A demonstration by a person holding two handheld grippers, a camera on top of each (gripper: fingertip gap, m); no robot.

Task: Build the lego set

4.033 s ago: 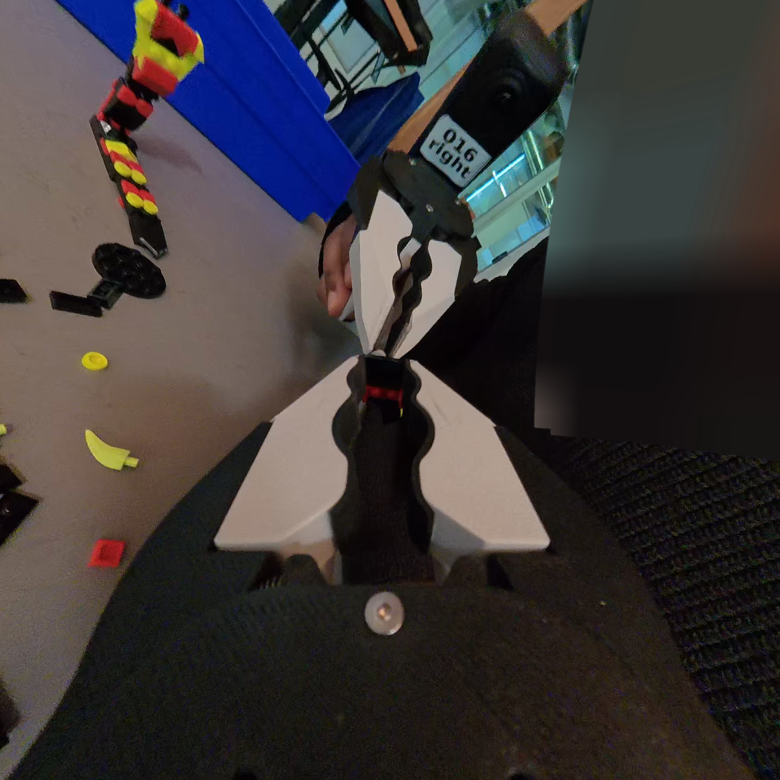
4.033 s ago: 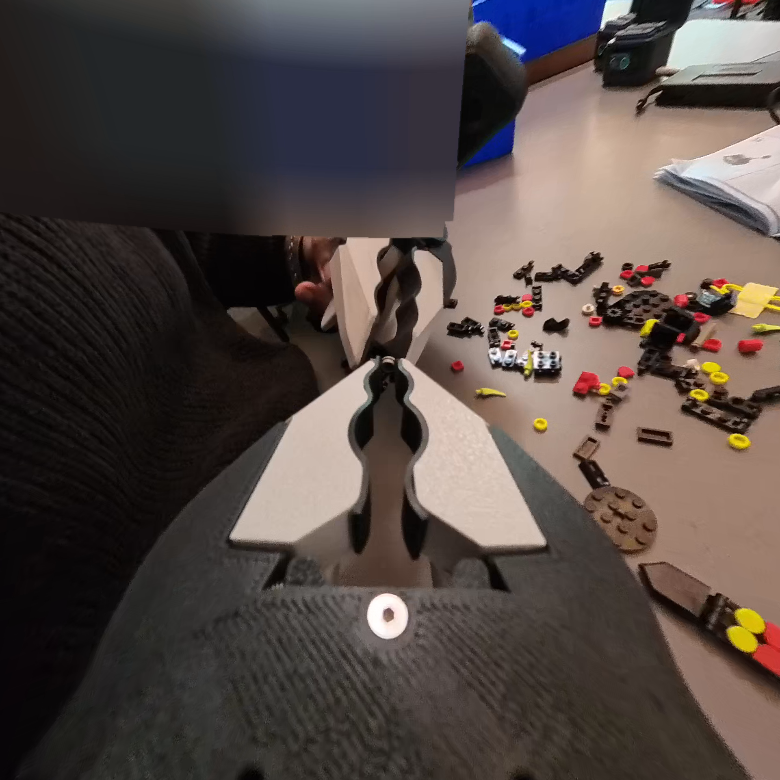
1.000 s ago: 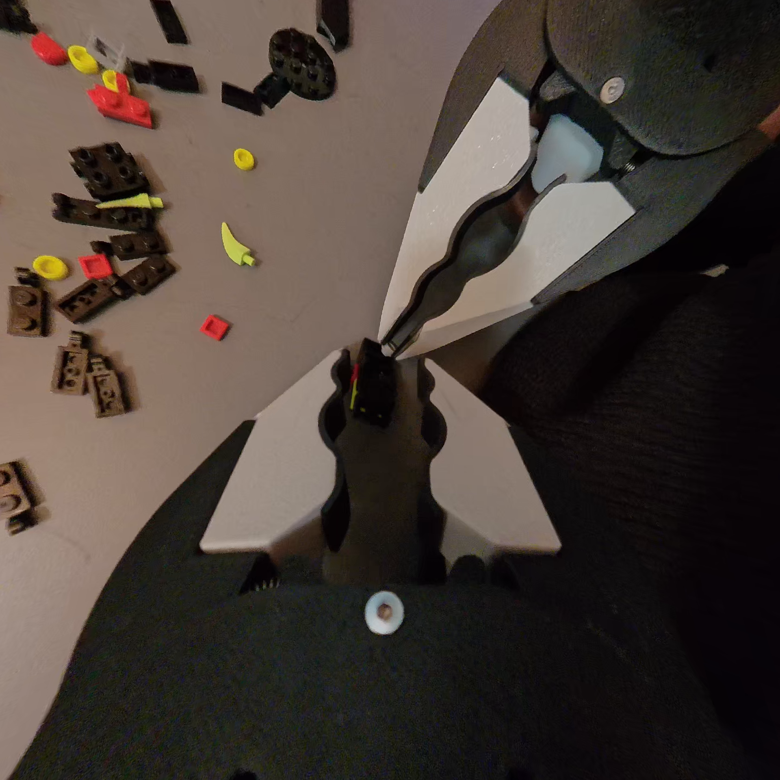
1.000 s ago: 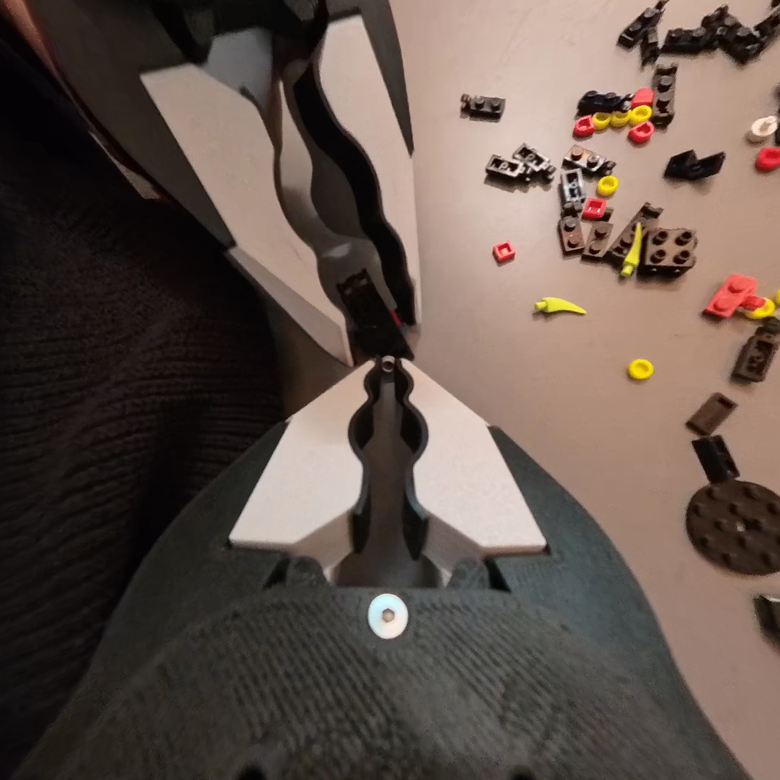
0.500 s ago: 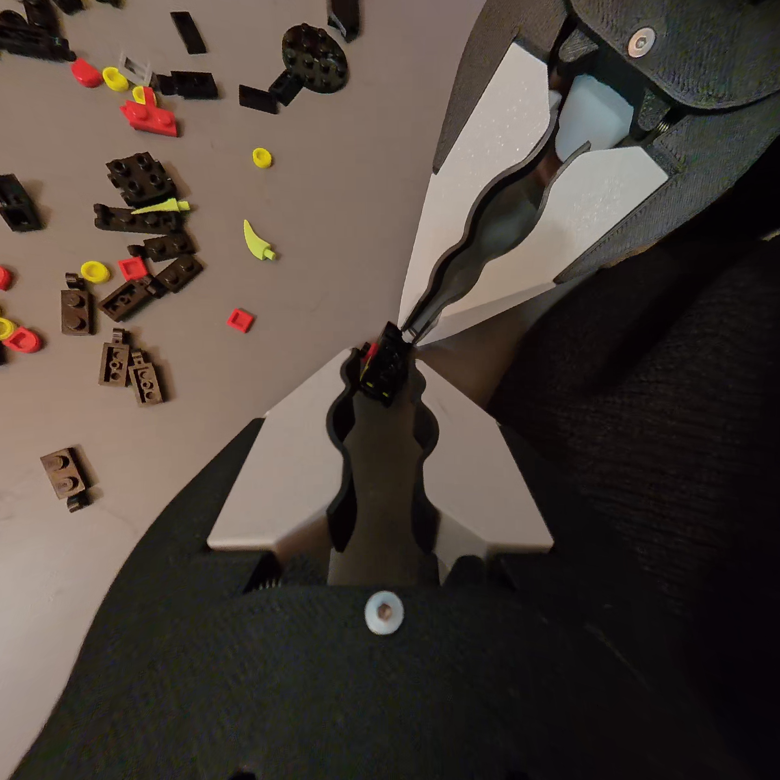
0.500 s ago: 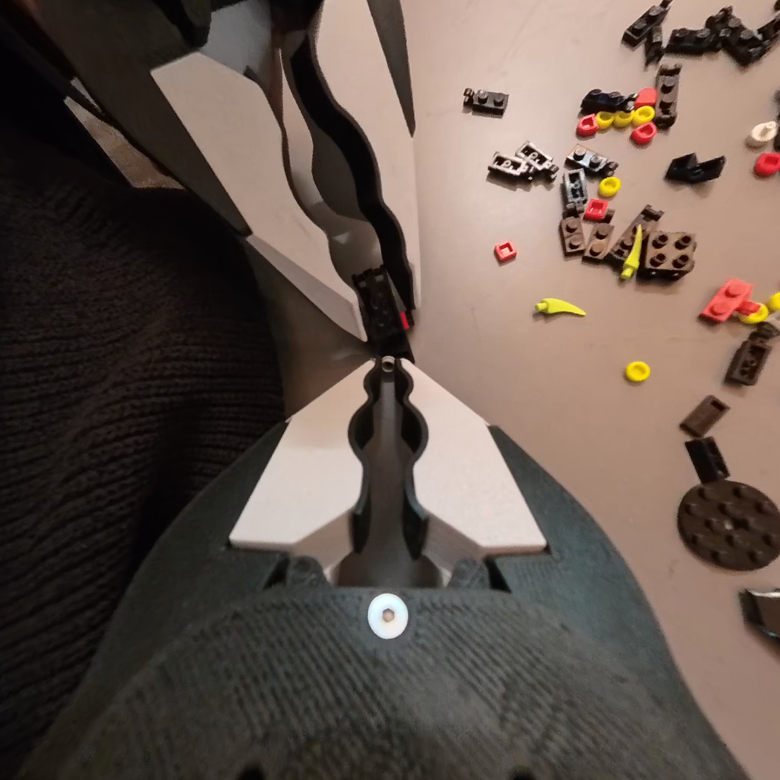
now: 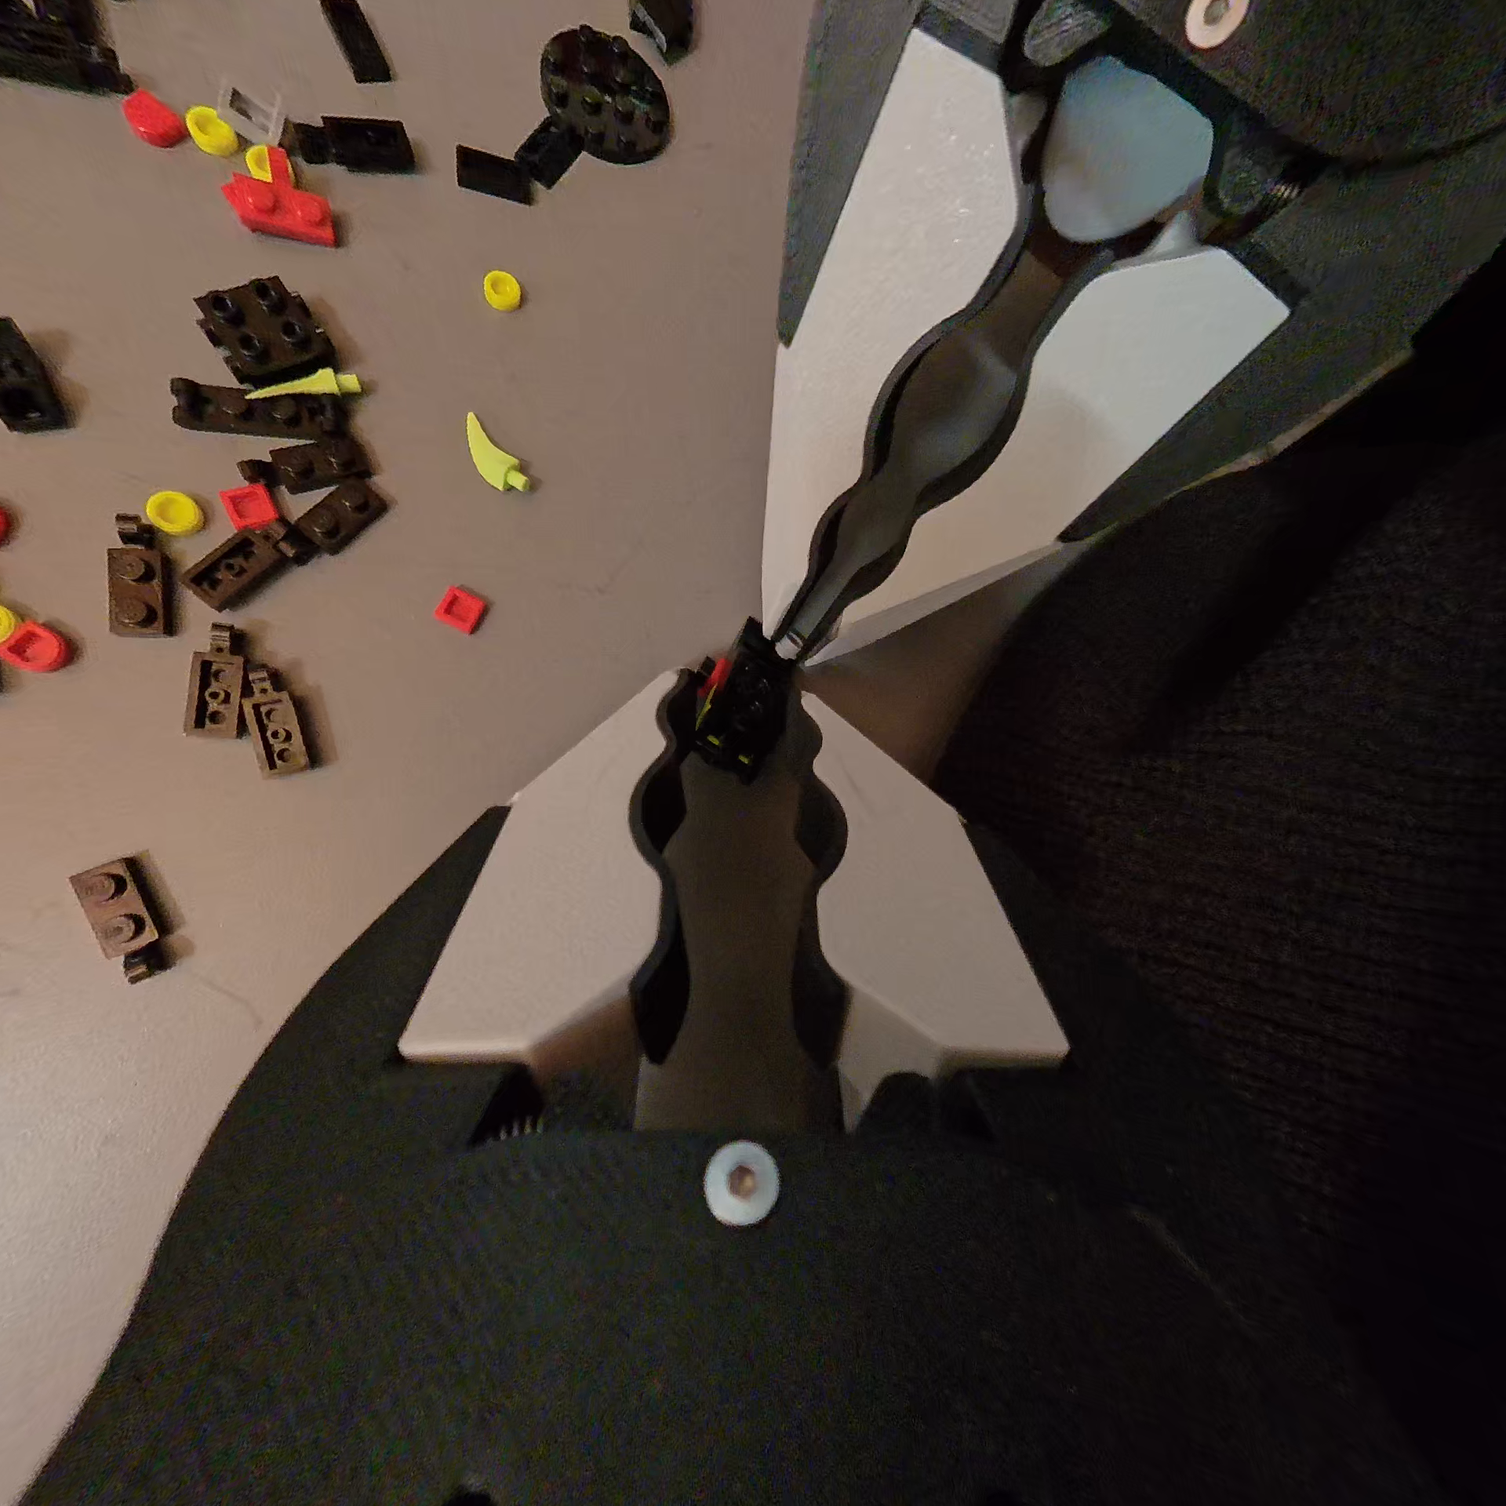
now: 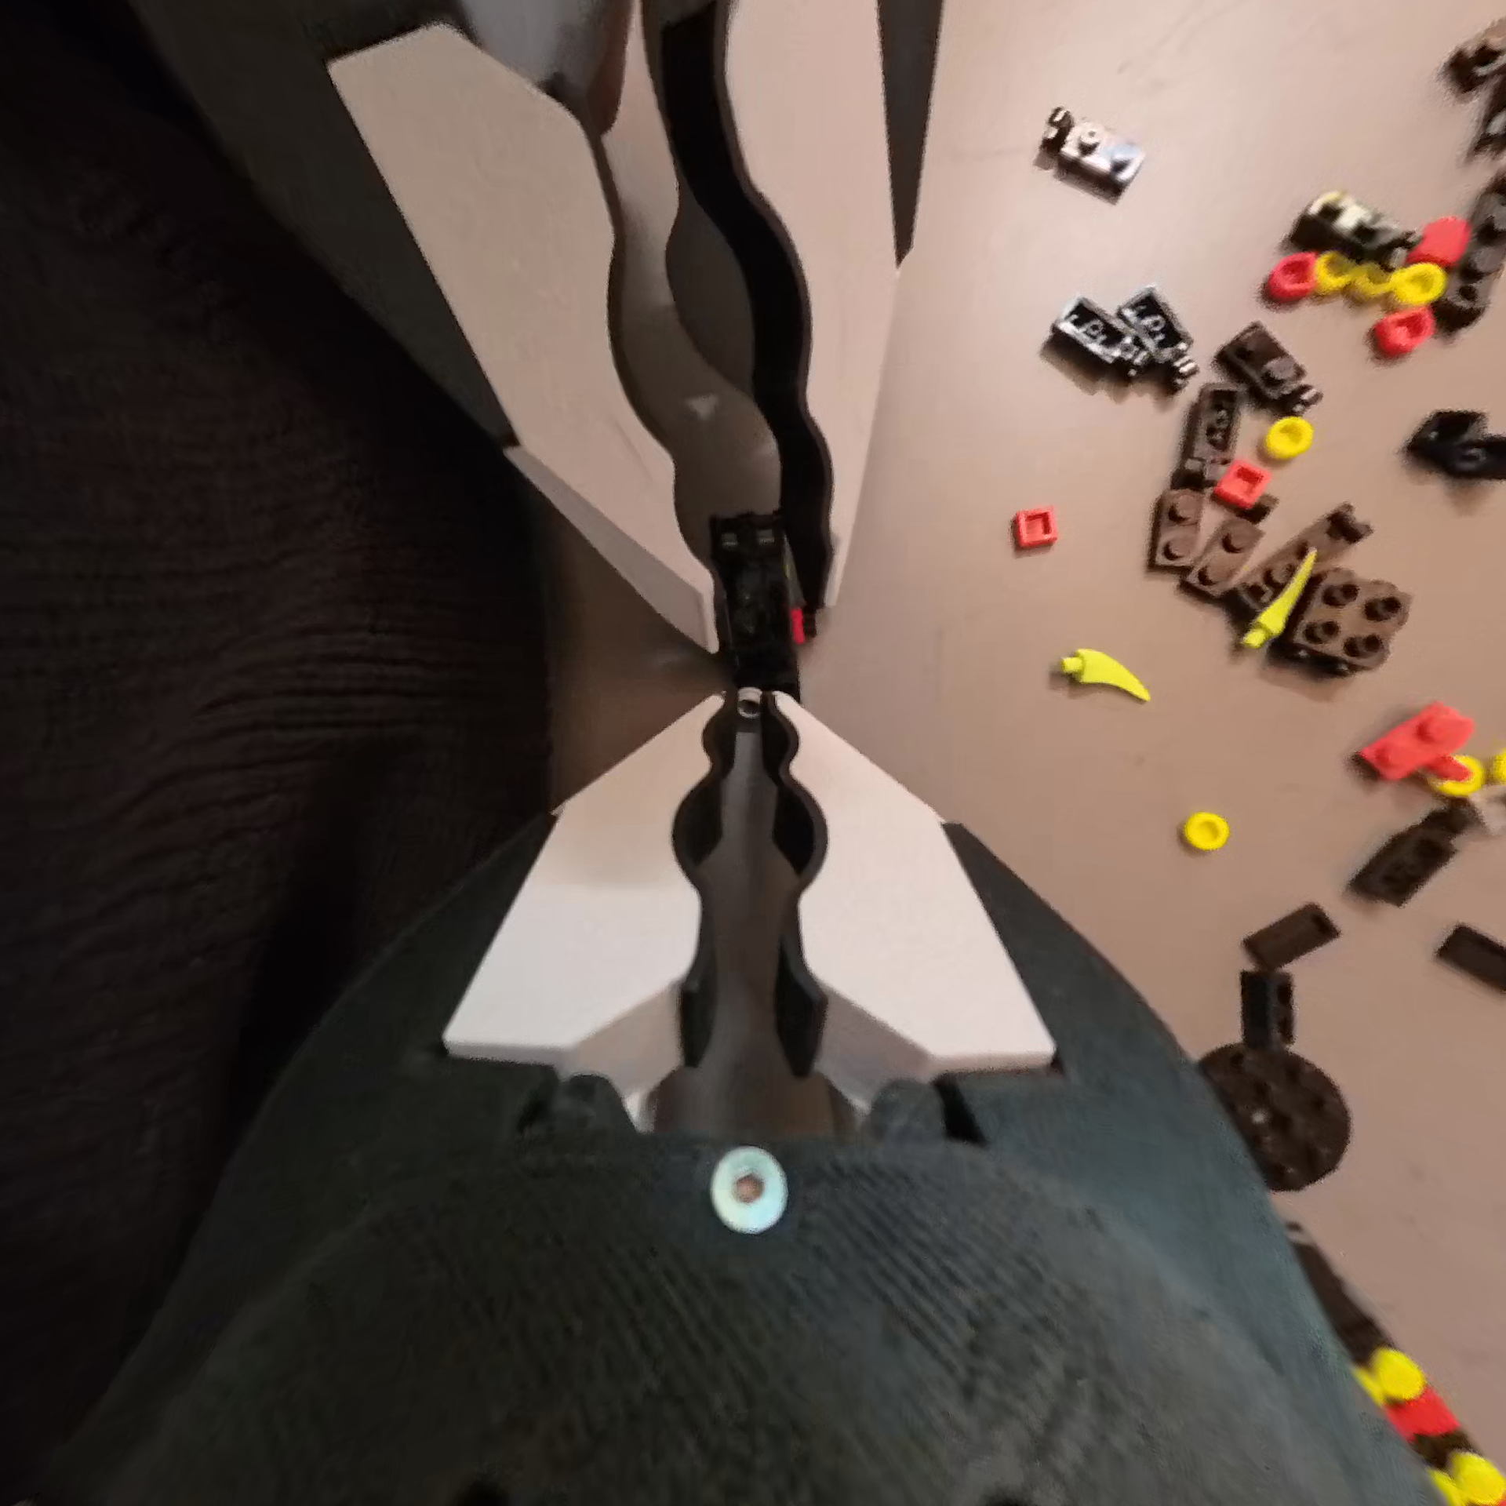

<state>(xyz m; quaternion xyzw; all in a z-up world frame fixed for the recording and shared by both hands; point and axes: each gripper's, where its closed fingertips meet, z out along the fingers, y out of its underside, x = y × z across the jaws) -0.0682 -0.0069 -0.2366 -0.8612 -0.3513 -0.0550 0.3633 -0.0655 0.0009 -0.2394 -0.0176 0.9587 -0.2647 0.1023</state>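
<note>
My left gripper (image 7: 737,717) is clamped on a small black lego assembly (image 7: 737,713) with a sliver of red and yellow-green along one edge; it sits right at the fingertips, held up off the table (image 7: 619,456). My right gripper (image 8: 751,702) comes in from one o'clock in the left wrist view, tip to tip with the left one. Its fingers are drawn nearly together on a tiny grey round piece (image 8: 750,702), which sits just below the end of the black assembly; whether the two touch, I cannot tell.

I see no box, tray or bin in either view; every loose part lies straight on the brown table. In the left wrist view, a black round plate (image 7: 607,98) lies at eleven o'clock near the top edge, with flat black tiles beside it. A yellow ring (image 7: 501,291) lies below it, then a yellow-green claw (image 7: 489,452) and a small red square tile (image 7: 460,609) at about ten o'clock from the fingertips. Farther out at nine to ten o'clock lies a cluster of dark brown plates (image 7: 269,456), with a red plate (image 7: 281,208) above them.

The right wrist view is blurred but shows the same scatter at two to three o'clock. A dark knitted sleeve (image 8: 244,570) fills its left side.
</note>
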